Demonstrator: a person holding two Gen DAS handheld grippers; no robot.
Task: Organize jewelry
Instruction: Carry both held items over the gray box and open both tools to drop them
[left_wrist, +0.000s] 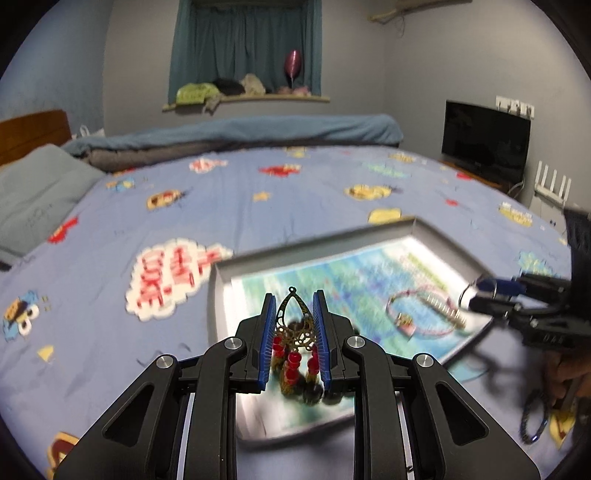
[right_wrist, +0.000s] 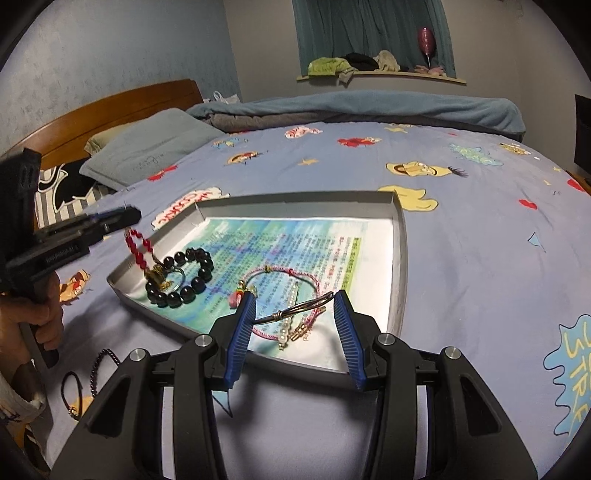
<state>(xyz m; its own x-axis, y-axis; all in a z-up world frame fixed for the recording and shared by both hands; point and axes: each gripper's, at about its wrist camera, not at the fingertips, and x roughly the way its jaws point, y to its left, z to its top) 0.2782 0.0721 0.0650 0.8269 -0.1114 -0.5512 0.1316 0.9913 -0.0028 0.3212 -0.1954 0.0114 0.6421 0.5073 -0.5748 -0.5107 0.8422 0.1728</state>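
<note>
Left gripper (left_wrist: 294, 325) clamps red-bead earring (left_wrist: 295, 339) over tray (right_wrist: 397, 258); right gripper (right_wrist: 293, 328) spread, wire bangle (right_wrist: 295, 314) possibly released. Black beads (right_wrist: 184, 273), pink bracelet (right_wrist: 284, 295) already in tray (two cords (right_wrist: 85, 380) remain on bedsheet).

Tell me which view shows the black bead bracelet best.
Right wrist view: the black bead bracelet lies sharp and whole in the tray. Left wrist view shows only blurred dark beads behind the left hand-held gripper and its earring.

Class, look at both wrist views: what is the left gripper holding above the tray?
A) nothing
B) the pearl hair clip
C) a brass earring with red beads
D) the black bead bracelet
C: the left gripper is shut on the brass earring with red beads, which dangles over the tray.
</note>
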